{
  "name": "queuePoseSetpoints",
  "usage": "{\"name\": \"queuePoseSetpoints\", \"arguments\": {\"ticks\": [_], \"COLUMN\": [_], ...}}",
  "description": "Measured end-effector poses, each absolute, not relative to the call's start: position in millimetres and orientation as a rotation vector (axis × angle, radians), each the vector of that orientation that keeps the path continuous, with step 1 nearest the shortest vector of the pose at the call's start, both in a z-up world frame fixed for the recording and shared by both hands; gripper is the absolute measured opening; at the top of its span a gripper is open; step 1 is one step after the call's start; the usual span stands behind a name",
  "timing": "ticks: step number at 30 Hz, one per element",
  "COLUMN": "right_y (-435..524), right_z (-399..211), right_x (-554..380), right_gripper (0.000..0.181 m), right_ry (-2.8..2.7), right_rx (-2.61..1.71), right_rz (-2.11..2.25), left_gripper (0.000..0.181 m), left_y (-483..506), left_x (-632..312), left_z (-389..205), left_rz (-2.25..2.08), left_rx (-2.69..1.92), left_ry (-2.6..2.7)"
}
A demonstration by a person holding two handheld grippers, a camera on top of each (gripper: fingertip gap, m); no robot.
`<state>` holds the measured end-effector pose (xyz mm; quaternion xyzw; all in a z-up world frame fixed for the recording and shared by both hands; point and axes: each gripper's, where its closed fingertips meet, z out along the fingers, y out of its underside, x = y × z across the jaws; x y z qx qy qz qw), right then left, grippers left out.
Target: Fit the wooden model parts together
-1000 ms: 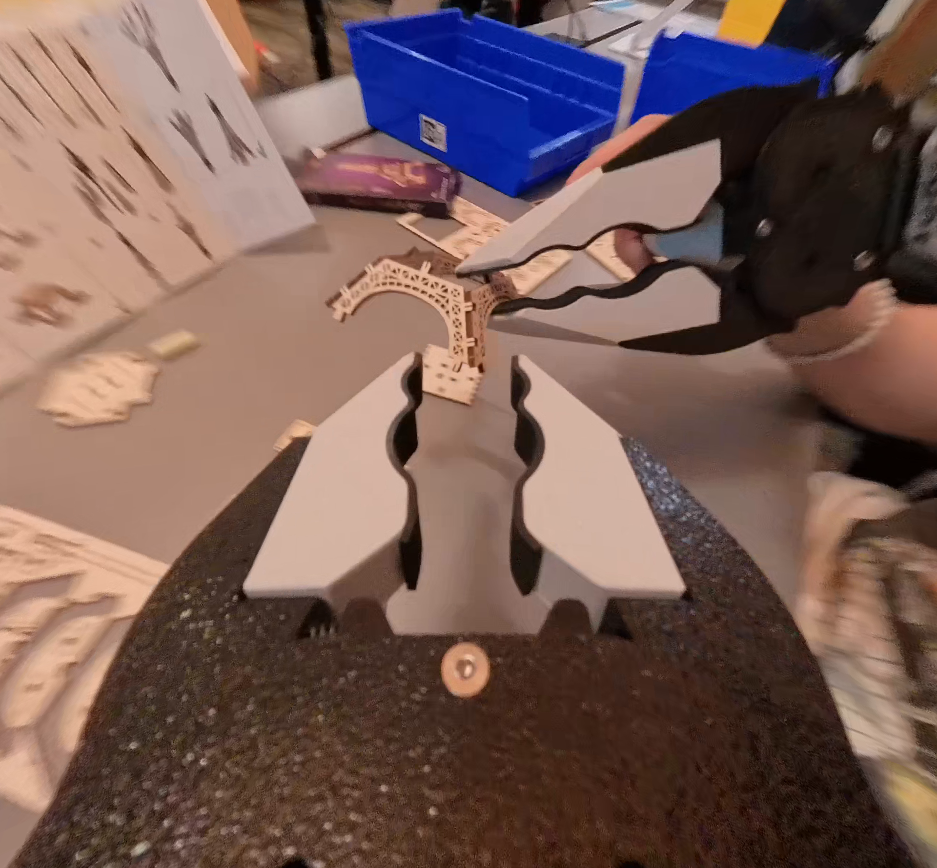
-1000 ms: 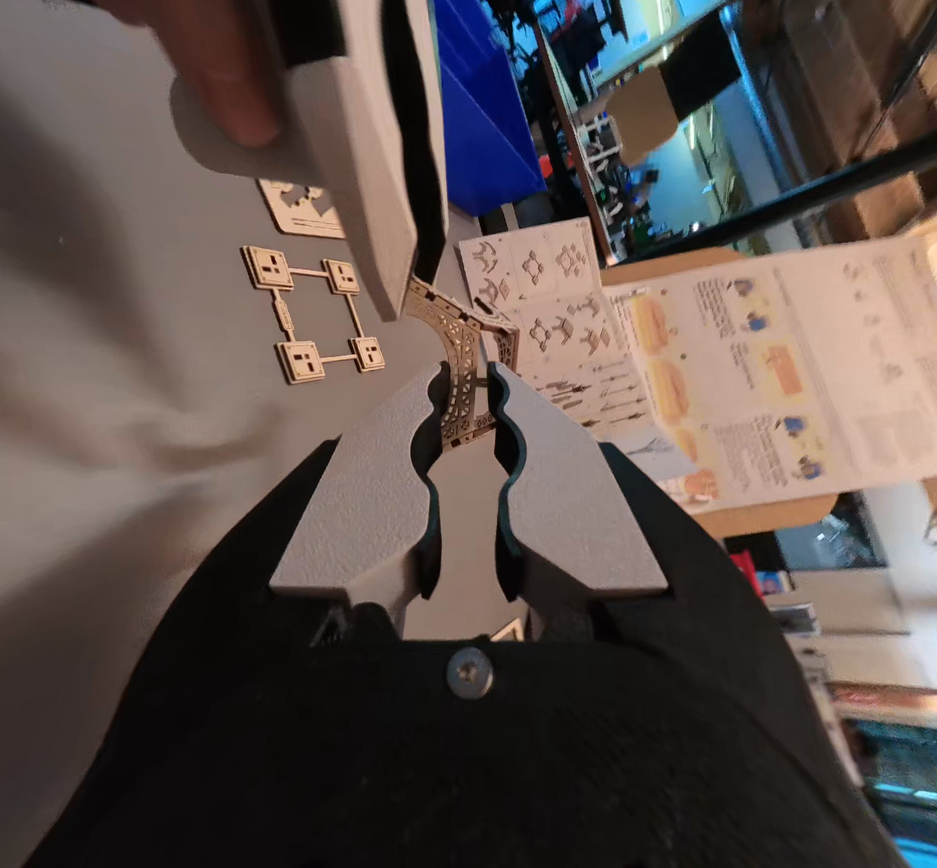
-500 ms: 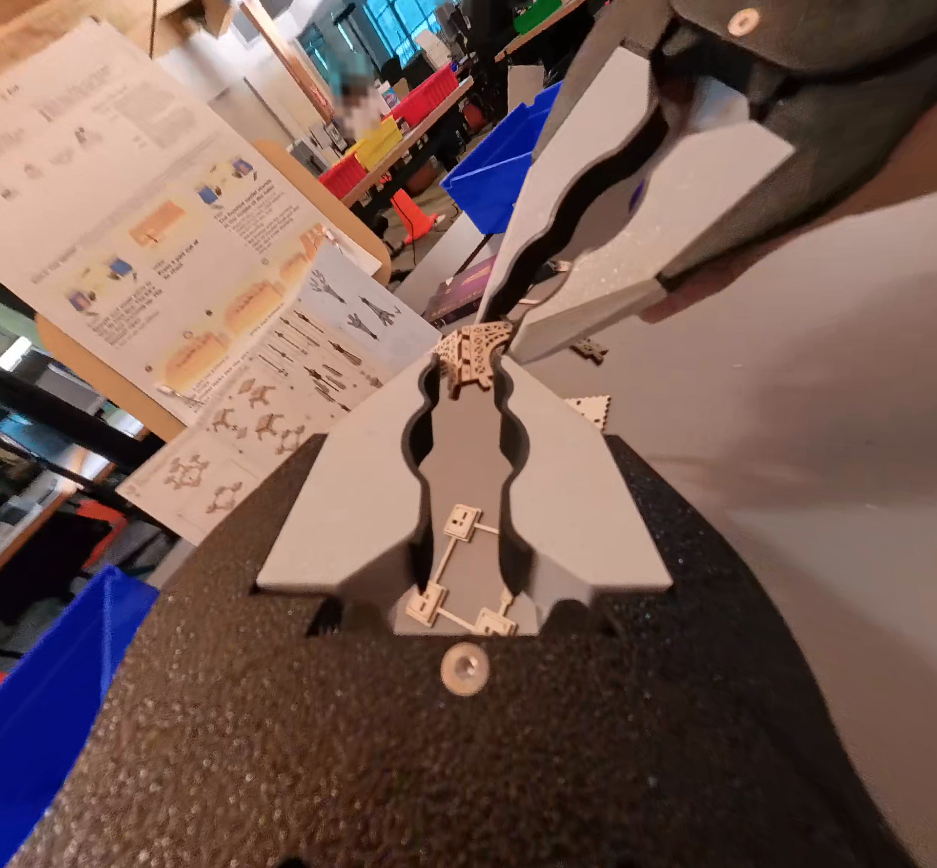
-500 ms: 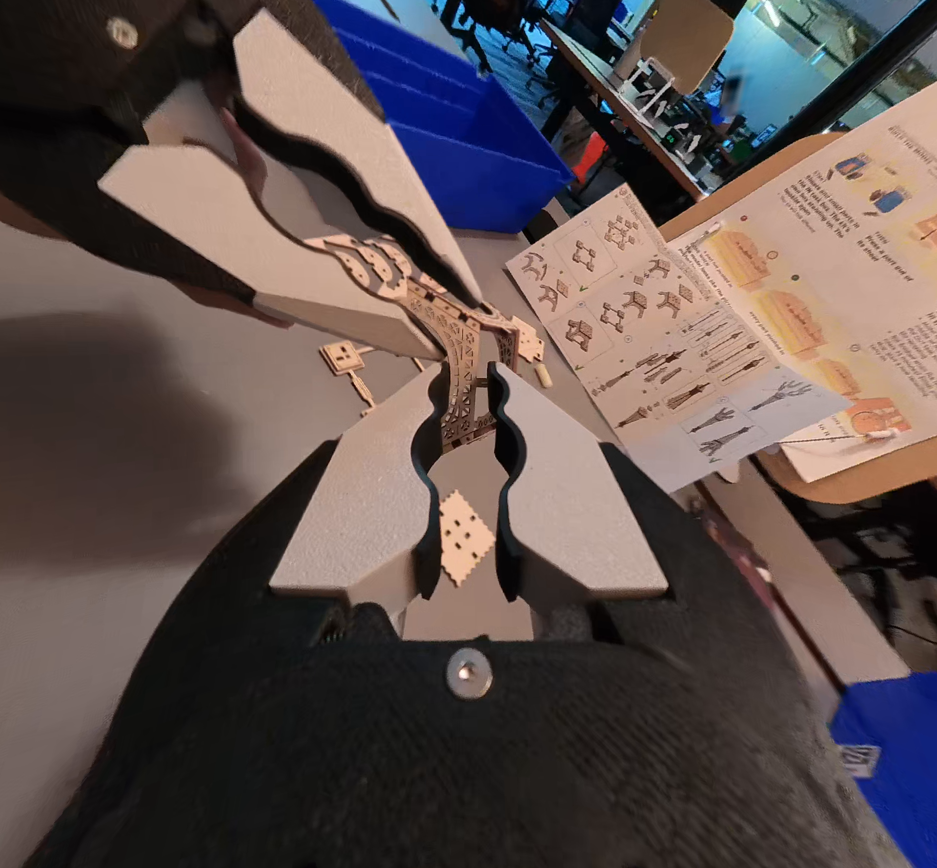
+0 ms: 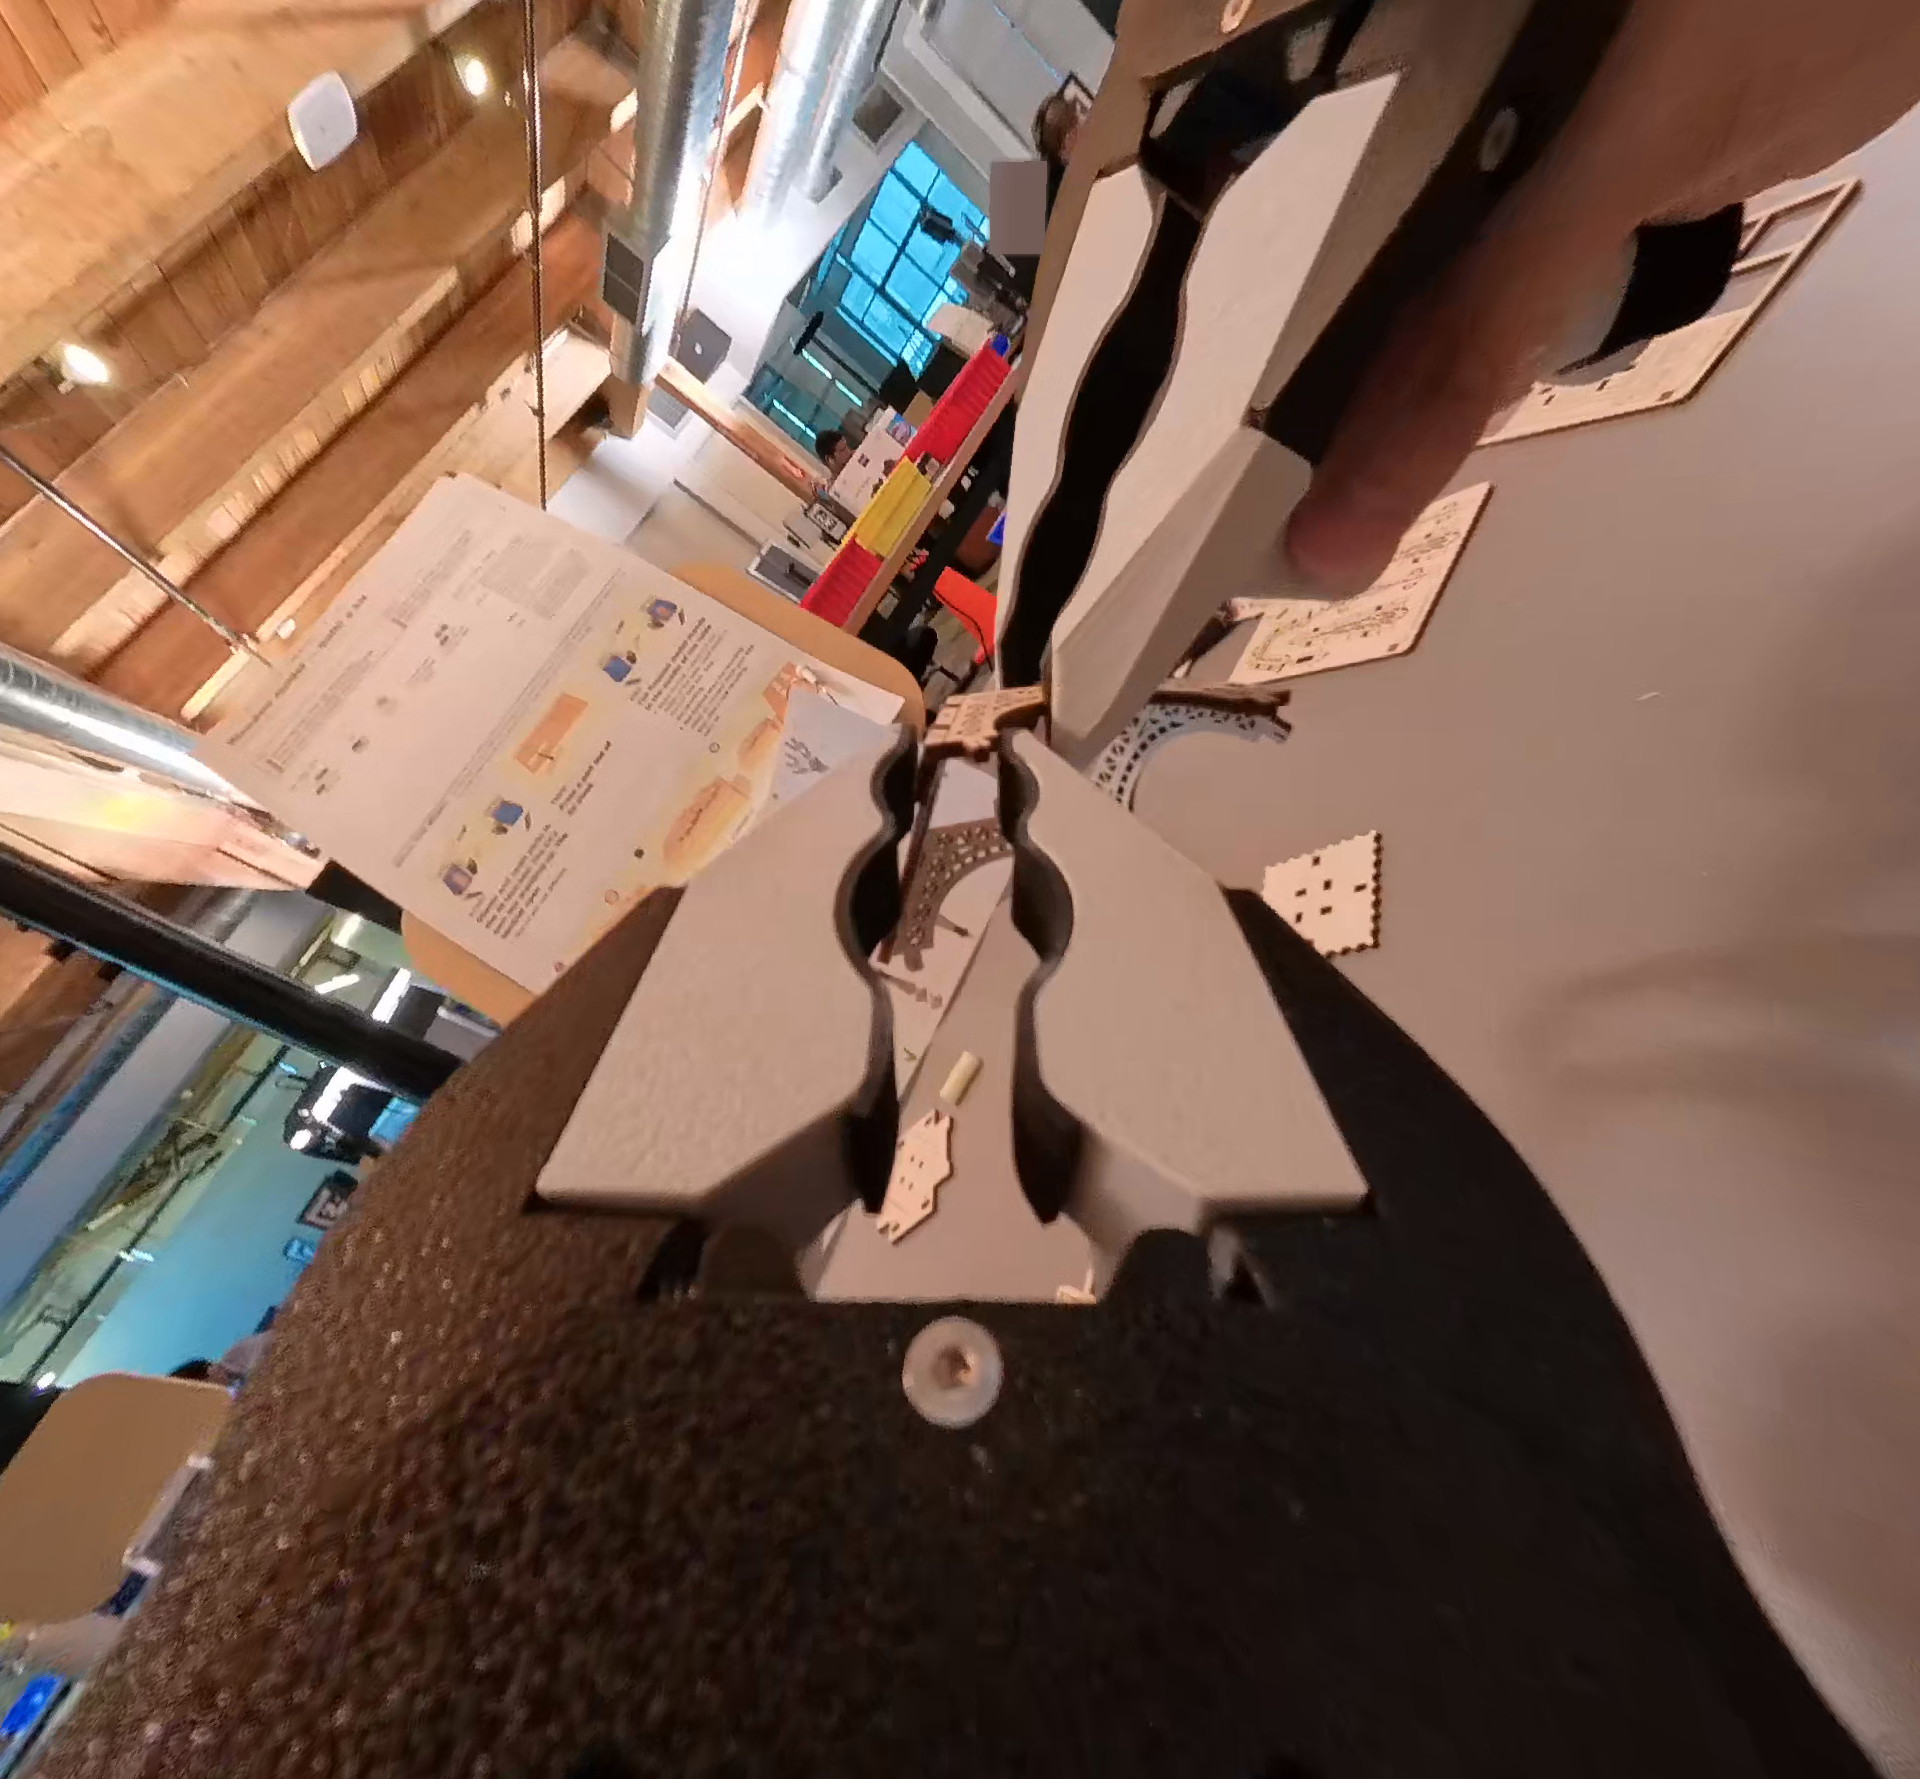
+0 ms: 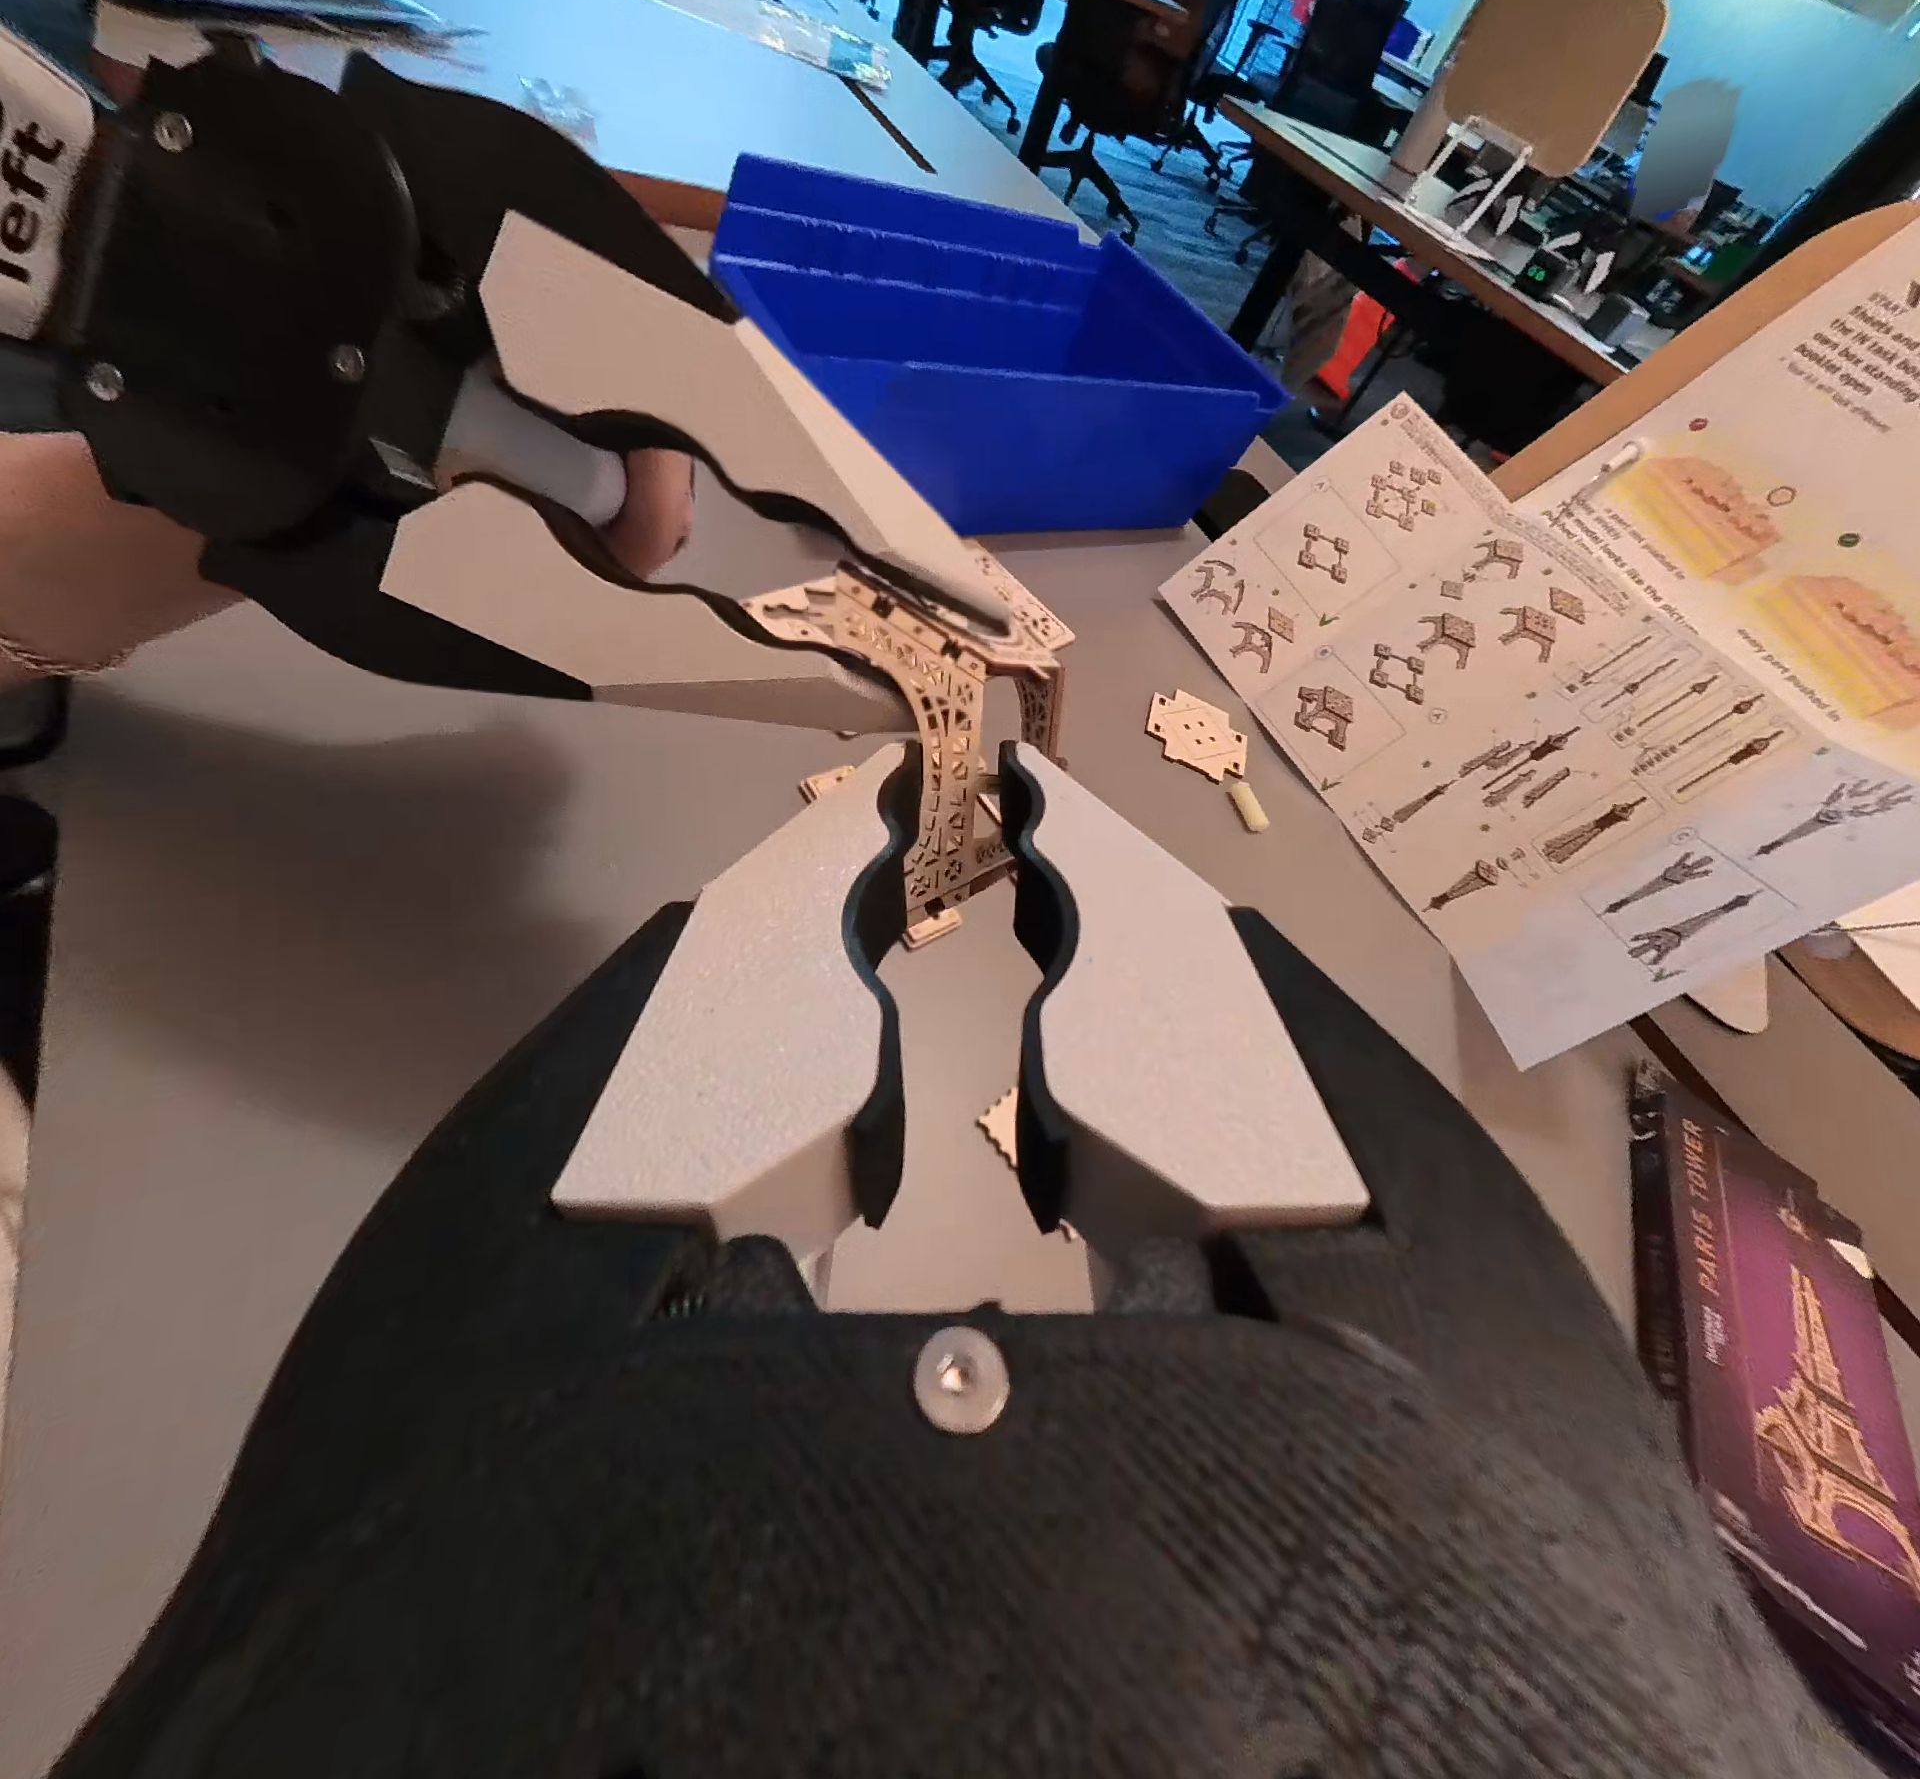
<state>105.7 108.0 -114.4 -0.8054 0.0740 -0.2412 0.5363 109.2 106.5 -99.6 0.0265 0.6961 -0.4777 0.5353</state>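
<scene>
A small wooden lattice arch model (image 6: 940,742) is held above the grey table (image 6: 364,898) by both grippers. My right gripper (image 6: 954,779) is shut on one lattice leg. My left gripper (image 6: 940,659) comes in from the left and is shut on the arch's top edge. In the left wrist view my left gripper (image 5: 961,742) pinches the wooden top (image 5: 982,719) at its tips. There the right gripper (image 5: 1044,706) reaches down from the upper right, with lattice (image 5: 1174,732) showing beside it. A thumb (image 5: 1340,534) rests on its finger.
A blue bin (image 6: 997,358) stands behind the model. An instruction sheet (image 6: 1507,721) lies at the right and a purple box (image 6: 1787,1334) at the near right. Loose wooden pieces (image 6: 1195,737), a small peg (image 6: 1252,810), a perforated square (image 5: 1325,888) and cut sheets (image 5: 1351,607) lie on the table. Left and right tips are no more than a few centimetres apart.
A second ago my left gripper was open below the arch; it has since closed on the arch's top. Both grippers have turned, with the right one still holding the leg.
</scene>
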Motion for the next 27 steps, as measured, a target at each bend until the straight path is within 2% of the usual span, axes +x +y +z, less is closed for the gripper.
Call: {"name": "queuePoseSetpoints", "arguments": {"ticks": [9, 12, 16, 21, 27], "right_y": [112.7, 110.6, 108.2, 106.6, 105.7], "right_z": [-104.2, -102.8, -100.2, -105.1, -107.2], "right_x": [97.3, 102.4, 106.9, 111.9, 116.9], "right_gripper": [0.012, 0.012, 0.012, 0.012, 0.012], "right_ry": [0.214, 0.205, 0.19, 0.137, 0.072], "right_rx": [-1.825, -1.836, -1.846, -1.916, -1.966], "right_rz": [-0.415, -0.524, -0.641, -0.846, -1.101], "left_gripper": [0.011, 0.016, 0.011, 0.021, 0.019], "left_y": [110.4, 111.1, 112.6, 111.6, 108.2], "left_x": [98.9, 93.1, 92.8, 100.4, 109.5], "left_z": [-86.4, -85.1, -82.5, -93.9, -104.4], "left_rz": [-1.273, -1.322, -1.314, -1.079, -0.943], "left_rx": [0.092, 0.119, 0.119, 0.162, 0.123], "left_ry": [1.603, 1.62, 1.617, 1.655, 1.695]}}
